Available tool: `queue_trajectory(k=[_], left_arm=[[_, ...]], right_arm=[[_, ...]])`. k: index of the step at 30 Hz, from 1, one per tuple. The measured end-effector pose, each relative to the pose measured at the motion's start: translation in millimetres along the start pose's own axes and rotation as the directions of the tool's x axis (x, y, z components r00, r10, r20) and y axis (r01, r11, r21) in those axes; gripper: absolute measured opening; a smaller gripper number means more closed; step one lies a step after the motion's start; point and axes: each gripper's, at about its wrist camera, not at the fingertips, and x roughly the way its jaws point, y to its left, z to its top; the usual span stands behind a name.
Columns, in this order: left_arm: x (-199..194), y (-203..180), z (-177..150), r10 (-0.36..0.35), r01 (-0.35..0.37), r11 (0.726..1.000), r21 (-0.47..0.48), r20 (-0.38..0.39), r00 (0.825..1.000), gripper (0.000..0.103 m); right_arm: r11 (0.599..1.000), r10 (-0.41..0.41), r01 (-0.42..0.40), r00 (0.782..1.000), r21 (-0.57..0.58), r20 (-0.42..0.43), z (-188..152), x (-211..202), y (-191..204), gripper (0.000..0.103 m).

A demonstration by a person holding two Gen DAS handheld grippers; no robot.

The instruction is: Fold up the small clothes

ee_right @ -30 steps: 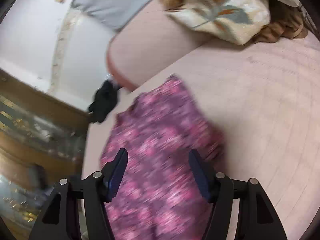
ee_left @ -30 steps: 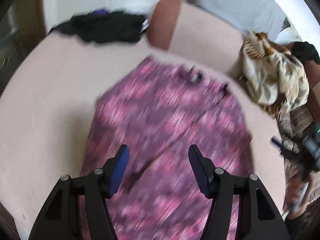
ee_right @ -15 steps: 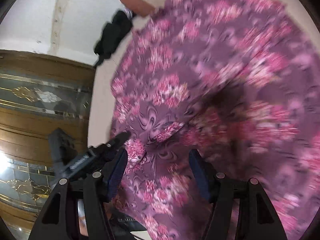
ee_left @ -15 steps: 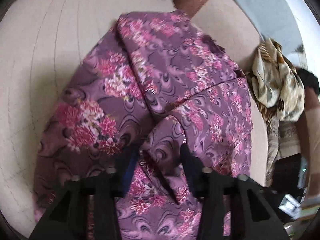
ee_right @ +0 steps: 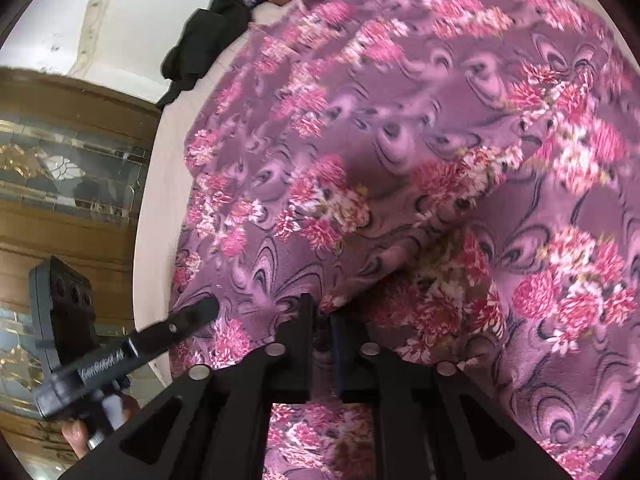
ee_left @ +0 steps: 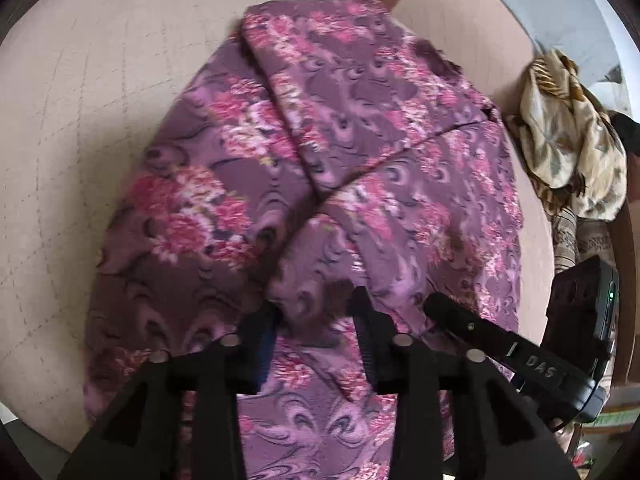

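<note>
Both low at the near edge of the pink bed (ee_left: 80, 128), left gripper (ee_left: 316, 312) parted around a fold of the purple floral cloth (ee_left: 360, 128), right gripper (ee_right: 324, 320) clenched on its hem.

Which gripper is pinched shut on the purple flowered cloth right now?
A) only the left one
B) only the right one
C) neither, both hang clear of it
B. In the right wrist view the right gripper has its fingers drawn nearly together with a fold of the purple flowered cloth caught between them, while the left gripper has its fingers apart, with a hump of cloth between them.
</note>
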Motion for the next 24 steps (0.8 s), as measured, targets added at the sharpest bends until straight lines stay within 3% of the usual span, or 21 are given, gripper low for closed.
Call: queue_trajectory(k=[2,6,8,12,16,21,24], left_arm=[[-11.4,-4.8,1.1,-0.001,0.000,1.000,0.029,0.046,0.999,0.040],[-48.8,-12.0,0.1,0.074,-0.093,0.992,0.084,0.208,0.975,0.052],[-69.7,-13.9,7.6,0.063,-0.086,0.993,0.085,0.246,0.967,0.063],[-97.0,-21.3,39.7,-0.010,-0.008,0.998,0.069,0.263,0.965,0.073],[-95.2,-40.4,90.7,0.001,-0.031,0.993,0.110,0.265,0.964,0.073],[-48.3,-45.5,162.7,0.004,-0.031,0.991,0.127,0.206,0.979,0.073],[-10.1,-43.4,208.9,0.041,-0.068,0.988,0.141,0.188,0.981,0.073]], right_arm=[[1.000,0.019,-0.019,0.999,-0.012,0.027,0.7,-10.5,2.9,0.045],[0.995,0.031,-0.019,0.991,-0.093,0.130,3.1,-55.0,20.2,0.060],[0.991,0.025,0.000,0.983,-0.135,0.180,7.6,-83.5,28.4,0.070],[0.976,-0.028,0.083,0.964,-0.201,0.263,32.3,-142.1,35.4,0.078],[0.970,-0.072,0.128,0.963,-0.205,0.260,76.7,-166.3,16.5,0.081],[0.989,-0.089,0.114,0.969,-0.095,0.230,147.6,-165.6,-46.7,0.081],[0.993,-0.090,0.104,0.970,-0.051,0.227,186.5,-157.8,-79.9,0.075]])
